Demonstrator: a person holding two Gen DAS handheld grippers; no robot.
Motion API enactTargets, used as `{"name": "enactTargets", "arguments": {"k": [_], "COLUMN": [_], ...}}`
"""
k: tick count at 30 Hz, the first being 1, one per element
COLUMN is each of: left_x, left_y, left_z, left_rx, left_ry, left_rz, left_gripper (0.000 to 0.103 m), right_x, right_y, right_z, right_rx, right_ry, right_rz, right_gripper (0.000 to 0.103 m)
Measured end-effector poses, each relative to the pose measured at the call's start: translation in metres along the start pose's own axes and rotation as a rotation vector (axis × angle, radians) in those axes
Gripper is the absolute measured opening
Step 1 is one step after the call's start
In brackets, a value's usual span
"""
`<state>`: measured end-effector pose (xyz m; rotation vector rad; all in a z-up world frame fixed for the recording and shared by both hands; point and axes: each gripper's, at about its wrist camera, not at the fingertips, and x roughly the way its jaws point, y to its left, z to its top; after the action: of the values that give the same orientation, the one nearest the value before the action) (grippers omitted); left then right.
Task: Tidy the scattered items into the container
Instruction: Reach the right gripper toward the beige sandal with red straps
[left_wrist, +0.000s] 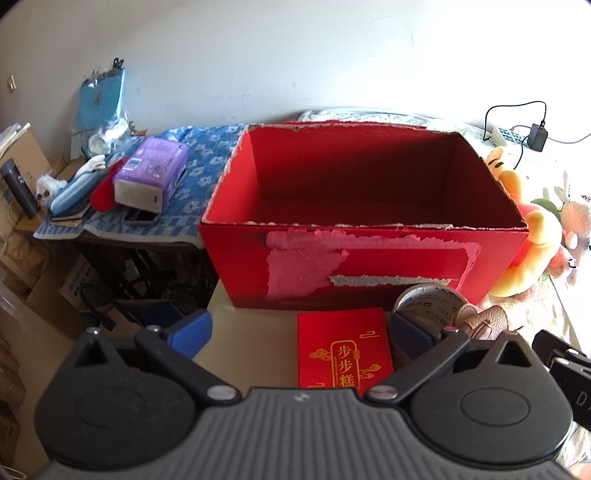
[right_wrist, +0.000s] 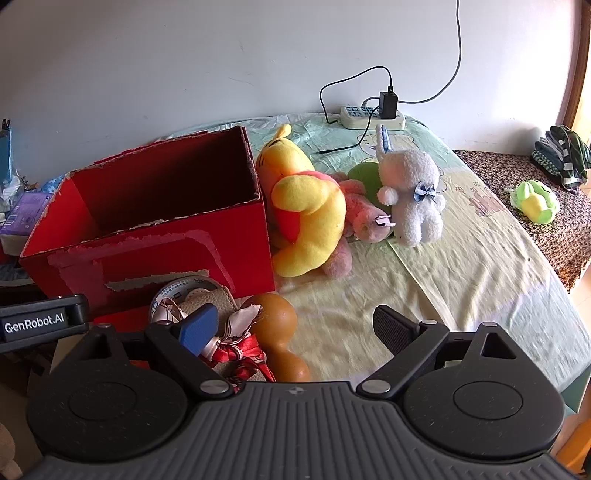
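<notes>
Sunlit bedding and a white wall framed the scene, with a red box (left_wrist: 364, 236) standing open-topped where a pale desk (left_wrist: 247, 332) met the bed (right_wrist: 461, 280). What showed of its inside looked bare, though the near wall hid the front of the floor. Just in front of it lay a red packet (left_wrist: 343, 349), a tape roll (left_wrist: 430, 301), a brown pouch (left_wrist: 484, 323), a red-and-white scarf (right_wrist: 240, 345) and an amber gourd (right_wrist: 279, 332), all crowded together and some touching. Against the box's right side leaned a yellow plush (right_wrist: 306, 218), with a pink plush (right_wrist: 364, 218) and a white rabbit (right_wrist: 413, 195) just beside it on the bed.

Both tools hung low before this clutter with nothing between their jaws. The left gripper (left_wrist: 299, 330) was spread wide over the packet; the right gripper (right_wrist: 295, 328) was spread about the gourd and scarf.

Whether the box awaited filling or other goods had already gone elsewhere, one look could not settle. For any pick from here, my judgement was that the flat packet would need an edge lifted or a slide toward the desk's rim, since jaws could hardly close on it flat. The gourd's narrow waist offered the surest grip, though its smooth skin might slip. The scarf could drag neighbours along, so it should be gathered at a bunch and lifted slowly. Clearing the box's torn rim before release would matter.
</notes>
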<state>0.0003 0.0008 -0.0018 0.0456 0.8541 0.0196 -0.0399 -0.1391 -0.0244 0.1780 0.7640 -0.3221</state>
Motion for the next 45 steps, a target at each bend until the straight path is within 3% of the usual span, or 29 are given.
{"name": "enactTargets", "arguments": {"k": [7,11,17,23,45], "left_x": [0.012,0.011,0.015,0.016,0.012], "left_y": [0.005,0.013,0.012,0.008,0.015], "left_z": [-0.007,-0.007,-0.009,-0.016,-0.025], "left_rx": [-0.033,-0.082,-0.044,-0.021,0.002], "left_ry": [0.077,0.076,0.104,0.115,0.072], "left_rz": [-0.073,-0.105,-0.093,-0.149,-0.155], "left_gripper": [0.102,0.102,0.102,0.101,0.101], "right_x": [-0.001,0.001,0.001,0.002,0.012], "right_y": [0.002,0.002,0.002,0.003,0.010], "right_z": [0.001,-0.001,-0.003,-0.006,-0.011], "right_rx": [0.005,0.009,0.020,0.018,0.031], "right_ry": [-0.011,-0.014,-0.019,0.001,0.090], "right_rz": [-0.006,-0.008,-0.020,-0.024,0.021], "right_gripper": [0.094,0.094,0.094,0.094,0.092]}}
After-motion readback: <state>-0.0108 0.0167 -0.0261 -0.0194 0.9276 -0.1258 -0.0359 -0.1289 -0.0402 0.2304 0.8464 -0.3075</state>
